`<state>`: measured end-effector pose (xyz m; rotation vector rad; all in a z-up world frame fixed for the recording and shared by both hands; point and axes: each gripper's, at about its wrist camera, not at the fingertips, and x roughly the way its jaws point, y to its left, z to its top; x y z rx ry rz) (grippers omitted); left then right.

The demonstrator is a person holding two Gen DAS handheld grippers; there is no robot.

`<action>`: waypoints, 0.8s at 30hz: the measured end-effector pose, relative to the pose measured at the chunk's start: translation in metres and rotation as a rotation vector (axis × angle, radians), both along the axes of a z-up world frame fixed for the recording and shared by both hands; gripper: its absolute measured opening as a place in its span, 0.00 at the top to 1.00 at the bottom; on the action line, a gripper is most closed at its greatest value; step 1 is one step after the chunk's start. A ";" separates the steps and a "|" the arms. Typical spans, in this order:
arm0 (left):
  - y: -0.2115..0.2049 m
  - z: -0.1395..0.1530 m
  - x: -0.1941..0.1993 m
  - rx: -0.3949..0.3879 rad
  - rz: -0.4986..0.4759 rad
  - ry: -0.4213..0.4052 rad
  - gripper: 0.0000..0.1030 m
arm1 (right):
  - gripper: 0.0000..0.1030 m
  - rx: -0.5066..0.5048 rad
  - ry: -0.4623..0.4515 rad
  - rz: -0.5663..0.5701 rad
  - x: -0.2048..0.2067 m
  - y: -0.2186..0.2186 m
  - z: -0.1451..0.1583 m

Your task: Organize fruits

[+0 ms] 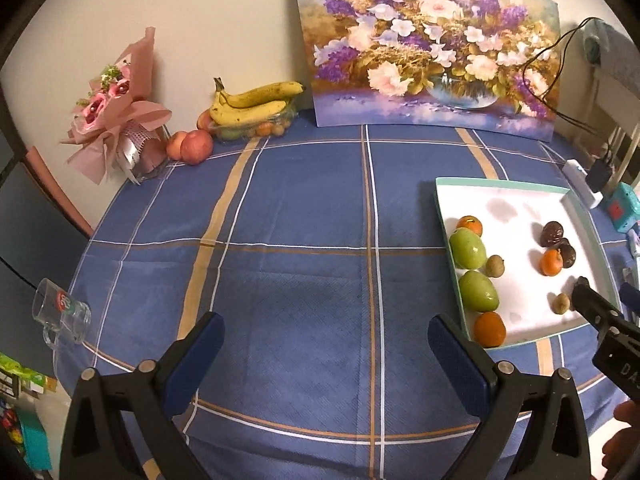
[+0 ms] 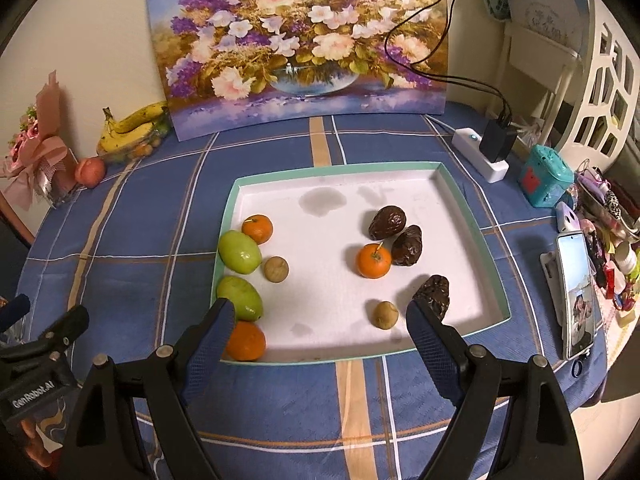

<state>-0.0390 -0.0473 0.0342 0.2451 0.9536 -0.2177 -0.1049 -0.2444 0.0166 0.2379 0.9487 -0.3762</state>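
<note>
A white tray with a teal rim (image 2: 340, 167) lies on the blue checked cloth. Along its left side sit two green fruits (image 2: 240, 252) (image 2: 240, 298), two oranges (image 2: 257, 229) (image 2: 245, 340) and a small tan fruit (image 2: 276, 269). On its right side are a third orange (image 2: 373, 261), three dark wrinkled fruits (image 2: 387, 222) (image 2: 407, 245) (image 2: 434, 294) and another tan fruit (image 2: 385, 314). My right gripper (image 2: 320, 312) hangs open over the tray's near edge, holding nothing. My left gripper (image 1: 326, 328) is open and empty over bare cloth, left of the tray (image 1: 440, 200).
A flower painting (image 2: 304, 40) leans on the back wall. Bananas on a fruit dish (image 1: 252, 104), two peaches (image 1: 192, 146) and a pink bouquet (image 1: 116, 120) stand at the back left. A glass mug (image 1: 64, 312) lies at the left edge. A power strip (image 2: 476, 152), a teal box (image 2: 544, 176) and a phone (image 2: 576, 292) are on the right.
</note>
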 end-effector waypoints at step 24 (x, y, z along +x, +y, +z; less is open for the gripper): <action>0.017 -0.003 -0.002 -0.071 0.020 0.041 0.00 | 0.15 -0.016 -0.010 0.004 -0.006 0.006 0.002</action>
